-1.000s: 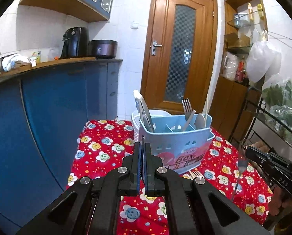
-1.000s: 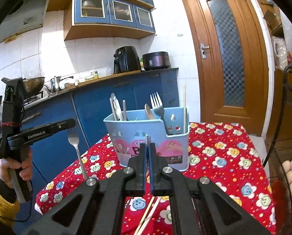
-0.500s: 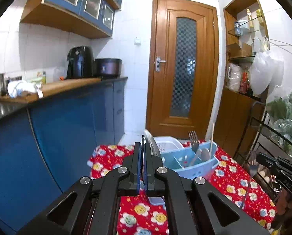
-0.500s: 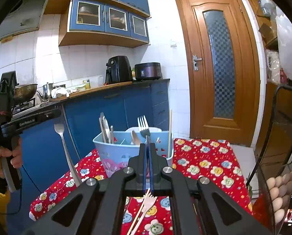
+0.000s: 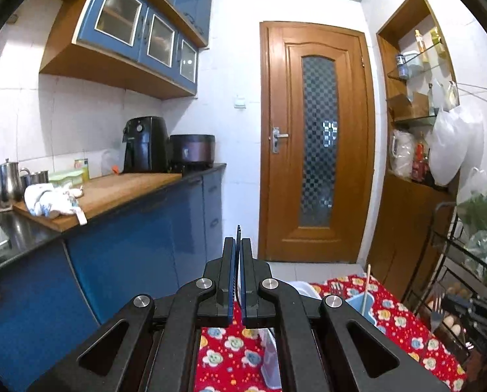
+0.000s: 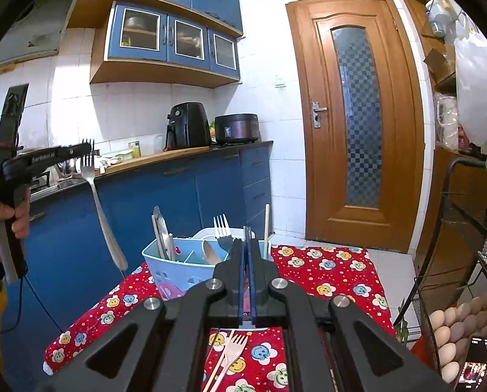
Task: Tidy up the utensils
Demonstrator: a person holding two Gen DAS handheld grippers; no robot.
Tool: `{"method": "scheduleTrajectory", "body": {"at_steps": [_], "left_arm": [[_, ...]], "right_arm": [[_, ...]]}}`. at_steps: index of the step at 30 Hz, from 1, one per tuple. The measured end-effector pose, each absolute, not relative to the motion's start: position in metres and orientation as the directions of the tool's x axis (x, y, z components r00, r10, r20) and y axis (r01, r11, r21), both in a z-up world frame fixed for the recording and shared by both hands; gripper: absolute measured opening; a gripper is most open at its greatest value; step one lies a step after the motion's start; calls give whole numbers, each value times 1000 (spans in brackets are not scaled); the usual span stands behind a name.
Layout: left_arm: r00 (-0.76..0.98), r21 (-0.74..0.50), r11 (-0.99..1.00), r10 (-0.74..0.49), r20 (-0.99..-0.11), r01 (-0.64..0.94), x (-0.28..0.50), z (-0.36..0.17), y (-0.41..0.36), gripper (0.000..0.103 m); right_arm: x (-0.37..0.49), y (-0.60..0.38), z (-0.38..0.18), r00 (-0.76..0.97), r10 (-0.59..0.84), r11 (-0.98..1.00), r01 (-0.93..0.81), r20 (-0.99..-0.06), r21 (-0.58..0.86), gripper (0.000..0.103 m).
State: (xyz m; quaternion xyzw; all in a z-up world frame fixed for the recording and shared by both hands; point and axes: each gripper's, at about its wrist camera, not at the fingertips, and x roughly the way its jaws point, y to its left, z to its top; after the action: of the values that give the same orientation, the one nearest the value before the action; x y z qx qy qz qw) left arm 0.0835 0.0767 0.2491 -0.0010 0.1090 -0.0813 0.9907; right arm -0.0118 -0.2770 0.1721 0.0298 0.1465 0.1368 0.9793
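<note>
We are holding a fork [image 6: 94,196] by its tines in the left gripper [image 6: 88,147], fingers clamped on it, handle hanging, high at the left of the caddy [image 6: 178,269] for dropping in. Right gripper [image 6: 247,228] is pinching something thin, fingers nearly together; what, we cannot tell. Since a second ago, both grippers are rising, the left more, and the caddy is sinking low in its view.

Small kitchen, white tiled walls [image 5: 236,65]. Wooden door [image 5: 318,143] with checkered glass panel straight ahead. Blue base cabinets [image 5: 138,254] under a dark counter [image 5: 24,232], blue glass-front wall cabinets [image 5: 145,32] above. Wooden shelf unit [image 5: 410,65] right of door. Pale tiled floor [image 5: 308,269].
</note>
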Motion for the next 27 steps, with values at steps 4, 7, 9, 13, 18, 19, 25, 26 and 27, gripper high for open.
{"method": "scheduleTrajectory", "body": {"at_steps": [4,7,9,13,18,19,25,26,27], "left_arm": [[965,-20,988,-154,-212,154,94,255,71,2],[966,-20,988,-152,-208,151,102,259,65,2],[967,-19,989,-150,-208,149,105,259,59,2],[968,6,990,-134,-210,138,117,256,50,2],[966,44,992,-102,-236,115,132,238,42,2],[965,49,992,-99,-242,114,135,234,42,2],[958,42,991,-111,-266,126,145,219,37,2],[957,39,991,-115,-265,129,145,218,36,2],[957,36,991,-118,-266,132,146,218,36,2]], "right_arm": [[-12,-280,171,920,273,962,-255,-283,99,3],[-11,-281,170,920,272,962,-254,-283,101,3],[-10,-281,170,920,272,962,-252,-284,104,3],[-10,-282,170,921,269,963,-249,-283,104,3],[-7,-283,173,926,258,966,-241,-275,93,3],[-5,-283,174,928,254,967,-238,-272,90,3],[8,-277,185,944,216,976,-216,-249,29,3],[10,-276,186,946,212,977,-213,-245,23,3],[12,-275,188,947,212,977,-213,-241,20,3]]}}
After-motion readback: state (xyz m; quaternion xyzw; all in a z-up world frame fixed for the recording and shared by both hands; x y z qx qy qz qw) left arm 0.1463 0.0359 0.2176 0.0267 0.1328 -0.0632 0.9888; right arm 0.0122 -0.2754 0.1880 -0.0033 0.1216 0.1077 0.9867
